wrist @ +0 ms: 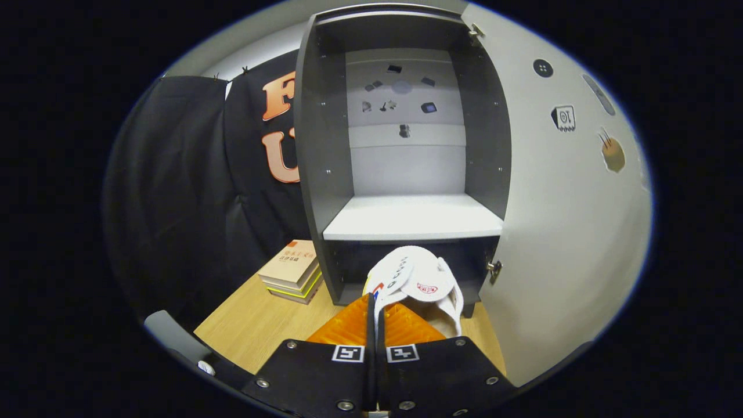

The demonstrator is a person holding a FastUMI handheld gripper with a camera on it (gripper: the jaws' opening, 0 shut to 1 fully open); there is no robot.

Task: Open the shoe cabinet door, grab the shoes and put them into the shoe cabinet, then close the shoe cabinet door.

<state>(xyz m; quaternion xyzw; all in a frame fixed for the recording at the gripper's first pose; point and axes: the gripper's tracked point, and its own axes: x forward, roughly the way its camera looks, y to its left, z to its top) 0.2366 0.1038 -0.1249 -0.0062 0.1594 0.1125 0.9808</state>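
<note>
Here your gripper (374, 310) is clenched on the shoes (419, 283), just below the shoe cabinet (406, 220) shelf; soft, light, floppy, so pinch the edge firmly.

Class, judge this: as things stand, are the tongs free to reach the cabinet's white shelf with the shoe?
Probably yes: the tongs grip the white shoe, the door stands open, and the shelf lies just beyond.

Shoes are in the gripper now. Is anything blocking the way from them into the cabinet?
Nothing visible does. The gripper is shut on the white shoes, the door is swung open to the right, and the shelf beyond the shoes is bare. The books lie off to the left.
</note>
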